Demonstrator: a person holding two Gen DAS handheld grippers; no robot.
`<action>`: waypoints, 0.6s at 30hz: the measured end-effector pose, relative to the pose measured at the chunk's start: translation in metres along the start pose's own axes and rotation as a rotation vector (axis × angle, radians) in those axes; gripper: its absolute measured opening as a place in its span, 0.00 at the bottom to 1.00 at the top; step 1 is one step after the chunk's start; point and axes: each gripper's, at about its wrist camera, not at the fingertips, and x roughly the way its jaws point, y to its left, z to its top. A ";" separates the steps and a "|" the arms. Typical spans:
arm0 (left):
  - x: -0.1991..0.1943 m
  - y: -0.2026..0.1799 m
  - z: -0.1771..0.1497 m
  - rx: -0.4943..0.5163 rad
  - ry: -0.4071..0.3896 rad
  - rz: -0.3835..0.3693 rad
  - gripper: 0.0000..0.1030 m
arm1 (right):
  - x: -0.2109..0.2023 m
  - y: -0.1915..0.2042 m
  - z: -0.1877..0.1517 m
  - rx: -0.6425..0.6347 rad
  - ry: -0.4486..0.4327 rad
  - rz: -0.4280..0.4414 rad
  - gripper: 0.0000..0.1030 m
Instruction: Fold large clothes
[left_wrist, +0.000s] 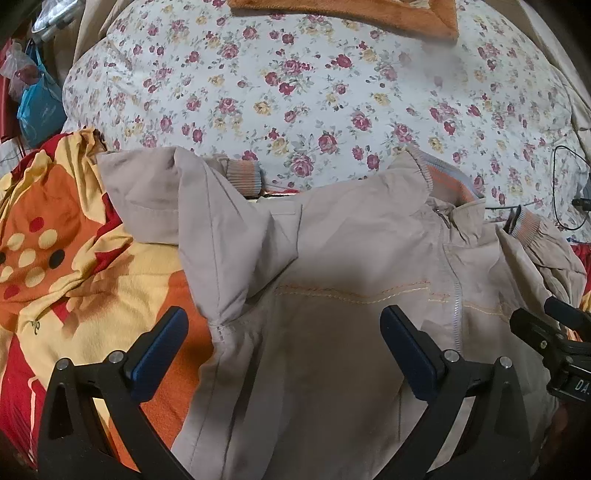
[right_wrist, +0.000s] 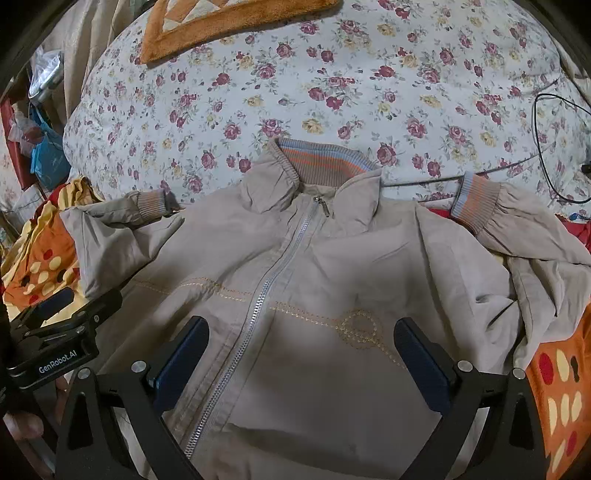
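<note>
So the setup here is a bed with a floral sheet (left_wrist: 314, 92) covering most of the upper frame in the left wrist view, an orange fuzzy blanket (left_wrist: 369, 16) poking in at the top edge, and a bright orange, red and yellow patterned cover (left_wrist: 74, 258) bunched up at the left. A blue bag (left_wrist: 38, 107) hangs off at the far left edge. The beige jacket (left_wrist: 332, 277) lies front-up across the lower middle of the frame, zipped, with one sleeve folded back over itself at left so its striped cuff (left_wrist: 245, 177) sits up near the sheet. The left gripper (left_wrist: 284, 343) hovers over the jacket's lower chest with its jaws spread wide and nothing between them. The right gripper (left_wrist: 554, 343) peeks in at the right edge. Over in the right wrist view the same sheet fills the top, a black cable (right_wrist: 546, 147) loops at the upper right, and the jacket sits dead centre, ribbed collar (right_wrist: 325, 162) pointing toward the top of the frame and the zipper (right_wrist: 258, 295) running diagonally down to lower left. Both sleeves are bent upward, one cuff at mid left and one at mid right. The right gripper's jaws are also wide open and holding nothing, straddling the stitched circle emblem (right_wrist: 360, 328) on the chest. The left gripper shows at the lower left edge.
</note>
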 end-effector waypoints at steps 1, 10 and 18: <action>0.000 0.000 0.000 0.000 0.000 0.001 1.00 | 0.000 0.000 -0.001 -0.007 -0.004 -0.006 0.98; 0.002 0.010 0.000 -0.032 0.004 0.000 1.00 | 0.006 -0.001 -0.001 0.005 0.026 0.002 0.98; 0.008 0.015 -0.001 -0.056 0.029 0.007 1.00 | 0.008 0.002 -0.001 -0.018 0.011 0.009 0.98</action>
